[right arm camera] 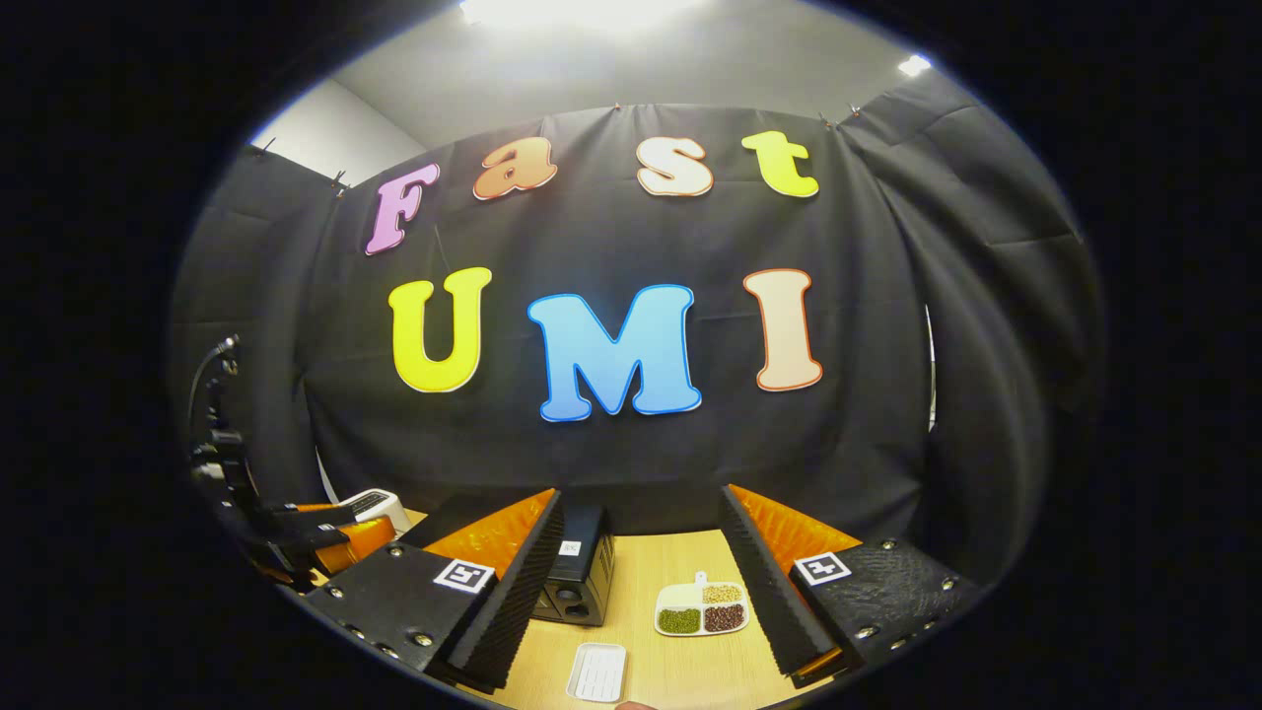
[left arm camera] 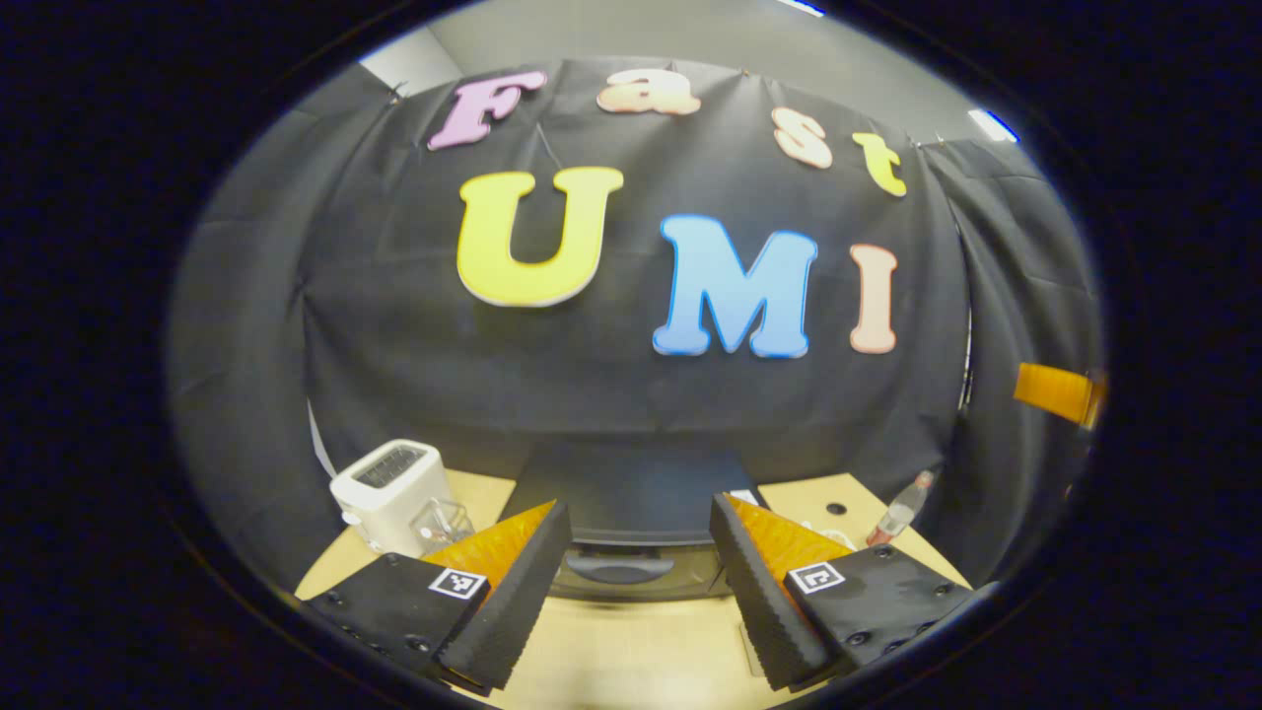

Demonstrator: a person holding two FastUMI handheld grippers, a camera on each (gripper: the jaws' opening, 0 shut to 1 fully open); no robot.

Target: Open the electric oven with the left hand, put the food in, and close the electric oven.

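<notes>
In the left gripper view, the left gripper (left arm camera: pixel 639 567) hangs above the pale wooden table (left arm camera: pixel 631 651) with its jaws spread wide and nothing between them. Straight ahead, framed between the two fingers, sits the dark box-shaped electric oven (left arm camera: pixel 631 493), its door facing the gripper. The oven's grey bar handle (left arm camera: pixel 619 569) lies level across the top of the door, its long axis running side to side, crosswise to the fingers. A white plastic toaster (left arm camera: pixel 391 493) stands to the oven's left and a clear bottle (left arm camera: pixel 902 510) to its right.

In the right gripper view, the right gripper (right arm camera: pixel 641 582) is likewise wide open and empty. Here the oven (right arm camera: pixel 577 572) lies ahead and to the left, partly behind the left finger. A white divided dish of beans and grains (right arm camera: pixel 702 607) rests between the fingers, with a white rectangular tray (right arm camera: pixel 597 674) nearer. The left gripper appears the better placed for the handle.
</notes>
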